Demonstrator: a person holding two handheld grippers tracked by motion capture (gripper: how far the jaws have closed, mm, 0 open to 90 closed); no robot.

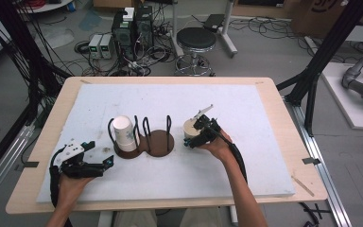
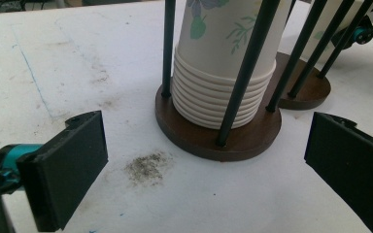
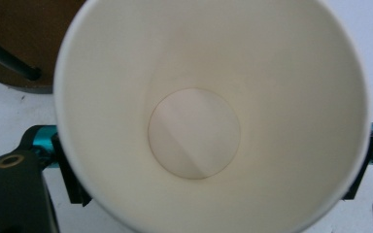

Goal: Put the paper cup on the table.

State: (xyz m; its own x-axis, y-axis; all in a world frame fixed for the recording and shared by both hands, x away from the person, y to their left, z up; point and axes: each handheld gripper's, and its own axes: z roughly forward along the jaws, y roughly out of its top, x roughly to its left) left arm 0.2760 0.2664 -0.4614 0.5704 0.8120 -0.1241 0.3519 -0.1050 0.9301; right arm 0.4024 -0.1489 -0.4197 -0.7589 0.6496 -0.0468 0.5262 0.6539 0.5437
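Paper cup (image 1: 191, 127) stands upright on the white mat just right of the wire cup holder (image 1: 144, 142), between the right gripper's (image 1: 199, 135) spread jaws, apparently just set down; next, draw that gripper clear, while the left gripper (image 1: 87, 163) rests released near the cup stack (image 2: 223, 73).

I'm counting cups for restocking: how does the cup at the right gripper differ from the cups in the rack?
The single cup stands mouth up on the white mat, outside the wire rack; the stacked cups sit mouth down inside the rack's left ring. The single cup is alone, between the right gripper jaws; the stack nests many, untouched. Both are pale paper cups.
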